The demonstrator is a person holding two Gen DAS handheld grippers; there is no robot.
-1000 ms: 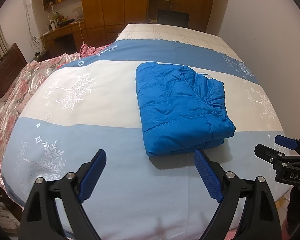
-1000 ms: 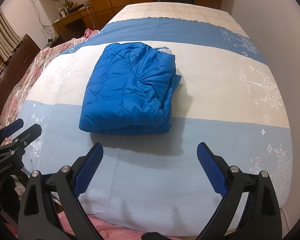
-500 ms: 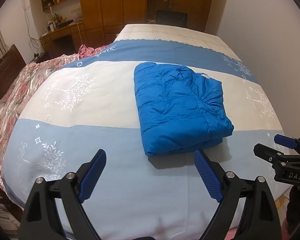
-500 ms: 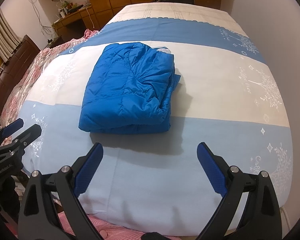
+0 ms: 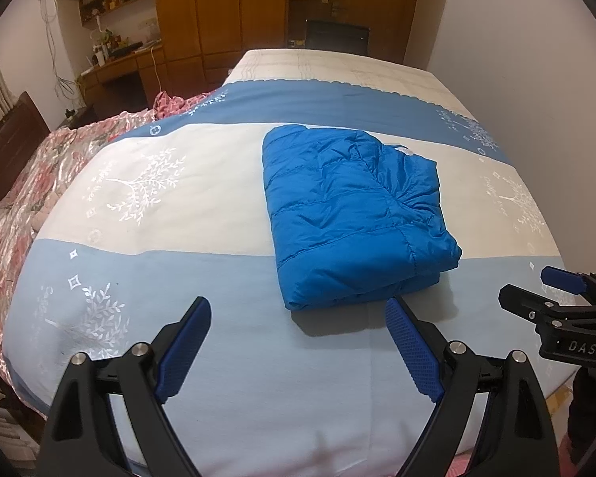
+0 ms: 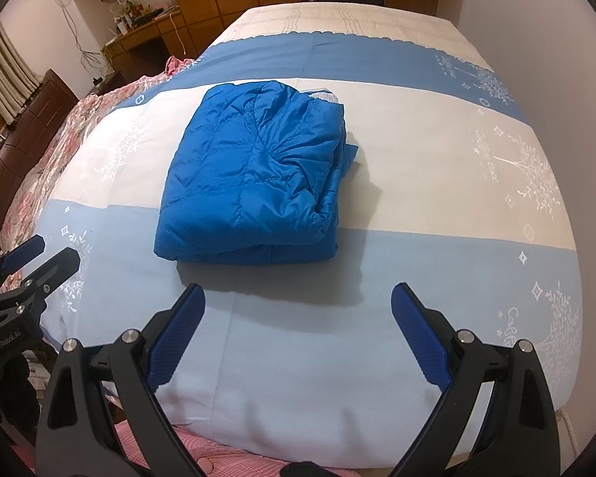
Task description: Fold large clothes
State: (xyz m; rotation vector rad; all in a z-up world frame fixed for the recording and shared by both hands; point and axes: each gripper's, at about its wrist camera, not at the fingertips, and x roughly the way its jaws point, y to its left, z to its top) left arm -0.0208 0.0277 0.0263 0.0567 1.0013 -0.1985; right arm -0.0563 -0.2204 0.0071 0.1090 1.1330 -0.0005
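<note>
A bright blue puffer jacket (image 5: 349, 214) lies folded into a thick rectangle on the bed, also seen in the right wrist view (image 6: 254, 175). My left gripper (image 5: 298, 310) is open and empty, held above the bed's near edge, just short of the jacket's near left corner. My right gripper (image 6: 298, 298) is open and empty, also short of the jacket's near edge. Each gripper shows at the edge of the other's view: the right one (image 5: 552, 290) and the left one (image 6: 39, 254).
The bed has a blue and white striped cover (image 5: 178, 183) with white tree prints. A pink floral quilt (image 5: 24, 183) lies on its left side. A wooden desk (image 5: 123, 67) and wardrobes stand behind; a white wall (image 6: 536, 39) runs along the right.
Both grippers stay open and nearly still. The left view has shifted slightly, so the jacket sits a little further left and higher in it.
</note>
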